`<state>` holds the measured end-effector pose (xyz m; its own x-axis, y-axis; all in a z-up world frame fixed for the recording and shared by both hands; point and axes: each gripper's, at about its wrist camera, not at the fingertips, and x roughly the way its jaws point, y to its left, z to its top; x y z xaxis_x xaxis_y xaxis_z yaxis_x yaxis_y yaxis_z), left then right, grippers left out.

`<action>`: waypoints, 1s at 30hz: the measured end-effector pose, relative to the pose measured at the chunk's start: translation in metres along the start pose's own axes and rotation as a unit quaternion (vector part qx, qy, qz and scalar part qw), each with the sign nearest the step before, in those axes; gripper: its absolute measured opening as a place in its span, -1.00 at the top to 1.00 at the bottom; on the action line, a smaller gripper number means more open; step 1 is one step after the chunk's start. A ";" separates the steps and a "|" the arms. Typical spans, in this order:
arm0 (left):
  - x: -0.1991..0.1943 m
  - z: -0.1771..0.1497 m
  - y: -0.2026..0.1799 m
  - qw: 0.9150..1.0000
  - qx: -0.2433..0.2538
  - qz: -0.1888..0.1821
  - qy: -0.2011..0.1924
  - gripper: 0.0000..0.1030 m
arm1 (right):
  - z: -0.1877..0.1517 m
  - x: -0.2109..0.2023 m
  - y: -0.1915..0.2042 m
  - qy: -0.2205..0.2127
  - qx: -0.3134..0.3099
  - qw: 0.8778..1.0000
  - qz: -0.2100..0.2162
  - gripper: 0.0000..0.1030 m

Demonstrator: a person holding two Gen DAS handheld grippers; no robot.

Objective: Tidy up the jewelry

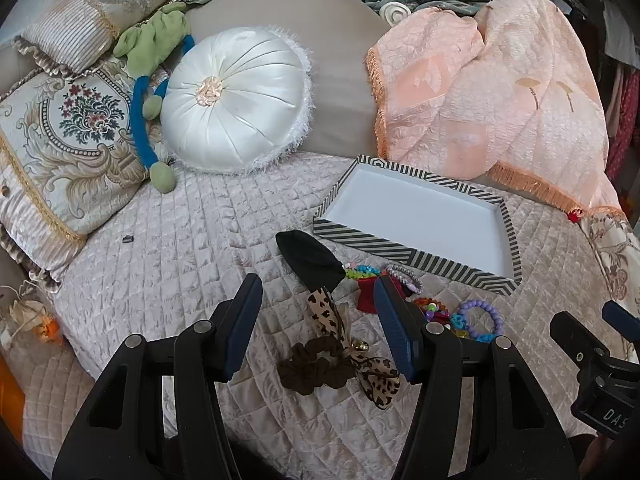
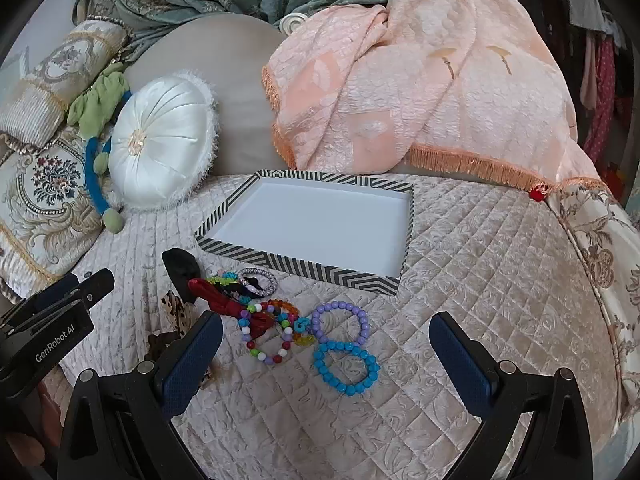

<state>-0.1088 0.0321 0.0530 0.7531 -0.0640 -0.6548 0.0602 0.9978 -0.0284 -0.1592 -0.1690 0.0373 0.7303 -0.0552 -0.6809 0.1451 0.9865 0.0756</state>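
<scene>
1. Striped tray (image 2: 304, 266), shallow and rectangular with a white floor, on a quilted bed (image 2: 480, 280); nothing inside it.
2. Just before the tray's near rim, a cluster of jewelry: blue bead bracelet (image 2: 346, 367) lying flat, touching a purple bead bracelet (image 2: 341, 322) behind it; a multicolored bead bracelet (image 2: 267, 334) to their left, over a red bow (image 2: 256, 316).
3. Further left, a leopard-print ribbon (image 1: 352, 344) tied to a brown scrunchie (image 1: 314, 366), long axis running from a black pouch (image 1: 310, 258) toward the camera.
4. Left tool (image 1: 320, 320) released, jaws wide, hovering over the scrunchie and ribbon.
5. Right tool (image 2: 326, 350) released, jaws wide, with the blue and purple bracelets between them.
6. Open quilt right of the jewelry; round white cushion (image 2: 160, 156) and peach blanket (image 2: 420, 100) behind the tray.
</scene>
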 end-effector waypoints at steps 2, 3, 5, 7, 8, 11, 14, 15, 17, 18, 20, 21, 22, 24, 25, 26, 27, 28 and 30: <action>0.000 0.000 0.001 1.000 0.000 0.001 0.002 -0.13 | 0.000 0.001 0.000 0.001 -0.001 1.000 0.001 -0.99; 0.001 0.000 0.001 1.000 0.000 0.001 0.002 -0.13 | -0.001 0.001 0.001 0.002 -0.001 1.000 0.001 -0.99; 0.002 0.000 0.002 1.000 -0.001 0.002 0.004 -0.13 | -0.001 0.002 0.001 0.003 -0.001 1.000 0.001 -0.99; 0.002 0.000 0.002 1.000 -0.001 0.002 0.005 -0.13 | -0.001 0.002 0.001 0.003 -0.001 1.000 0.002 -0.99; 0.002 0.000 0.002 1.000 -0.001 0.002 0.005 -0.13 | -0.002 0.002 0.001 0.003 -0.002 1.000 0.002 -0.99; 0.003 0.000 0.002 1.000 -0.001 0.002 0.005 -0.13 | -0.002 0.002 0.002 0.003 -0.004 1.000 0.001 -0.99; 0.003 -0.001 0.002 1.000 -0.001 0.002 0.006 -0.13 | -0.003 0.002 0.002 0.003 -0.003 1.000 0.002 -0.99; 0.003 -0.001 0.002 1.000 -0.002 0.002 0.007 -0.13 | -0.003 0.002 0.002 0.002 -0.003 1.000 0.001 -0.99; 0.005 -0.003 0.003 1.000 -0.004 0.003 0.009 -0.13 | -0.003 0.003 0.002 0.005 -0.004 1.000 0.001 -0.99; 0.006 -0.003 0.004 1.000 -0.006 0.003 0.010 -0.13 | -0.003 0.003 0.002 0.006 -0.004 1.000 0.000 -0.99; 0.007 -0.004 0.005 1.000 -0.008 0.004 0.012 -0.13 | -0.004 0.005 0.001 0.008 -0.002 1.000 0.001 -0.99; 0.008 -0.004 0.005 1.000 -0.008 0.005 0.012 -0.13 | -0.004 0.005 0.001 0.009 -0.002 1.000 0.002 -0.99; 0.008 -0.005 0.005 1.000 -0.008 0.005 0.013 -0.13 | -0.004 0.006 0.001 0.010 -0.003 1.000 0.002 -0.99; 0.008 -0.005 0.005 1.000 -0.008 0.005 0.013 -0.13 | -0.005 0.006 0.000 0.011 -0.004 1.000 0.002 -0.99; 0.008 -0.004 0.006 1.000 -0.008 0.004 0.013 -0.13 | -0.005 0.007 0.000 0.011 -0.005 1.000 0.002 -0.99; 0.009 -0.005 0.006 1.000 -0.008 0.004 0.014 -0.13 | -0.004 0.007 0.001 0.012 -0.005 1.000 0.002 -0.99; 0.009 -0.005 0.006 1.000 -0.008 0.004 0.014 -0.13 | -0.005 0.007 0.001 0.012 -0.005 1.000 0.002 -0.99; 0.008 -0.005 0.006 1.000 -0.008 0.004 0.013 -0.13 | -0.005 0.007 0.001 0.012 -0.005 1.000 0.003 -0.99; 0.009 -0.004 0.006 1.000 -0.008 0.004 0.014 -0.13 | -0.005 0.008 0.001 0.013 -0.005 1.000 0.003 -0.99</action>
<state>-0.1048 0.0374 0.0438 0.7354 -0.0567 -0.6753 0.0440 0.9984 -0.0359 -0.1570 -0.1677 0.0284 0.7134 -0.0448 -0.6993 0.1337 0.9883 0.0731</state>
